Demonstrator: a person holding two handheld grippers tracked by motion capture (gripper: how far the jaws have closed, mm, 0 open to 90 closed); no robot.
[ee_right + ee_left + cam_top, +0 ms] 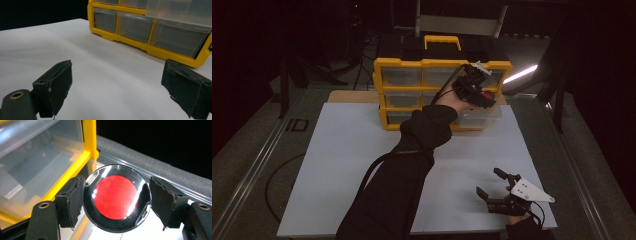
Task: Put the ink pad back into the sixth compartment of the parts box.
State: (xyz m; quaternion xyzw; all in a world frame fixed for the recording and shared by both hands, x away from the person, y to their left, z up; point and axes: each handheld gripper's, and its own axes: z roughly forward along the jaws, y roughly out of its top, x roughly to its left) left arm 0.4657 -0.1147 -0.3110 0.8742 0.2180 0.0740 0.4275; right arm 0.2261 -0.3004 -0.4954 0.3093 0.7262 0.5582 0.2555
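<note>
A person's left tongs are pinching a small round case, clear-lidded with a red disc inside, and holding it up against the right side of the yellow drawer cabinet standing at the far edge of the white counter. In the left gripper view the case is sitting squarely between the two black pads, gripped at its rim, with the cabinet's yellow frame and a clear drawer just beside it. One drawer at the cabinet's lower right is standing pulled out toward the person, just below the held case.

The right tongs are resting spread and empty near the front of the counter, well apart from the cabinet, their jaws pointing toward it.

The step in hand appears to be stowing the case: it is being carried to the cabinet but is not yet inside any compartment. The next move likely calls for lowering the case over the open drawer, keeping it level and clear of the yellow frame, then easing the pads apart so it drops in flat, after which the drawer would want pushing shut
</note>
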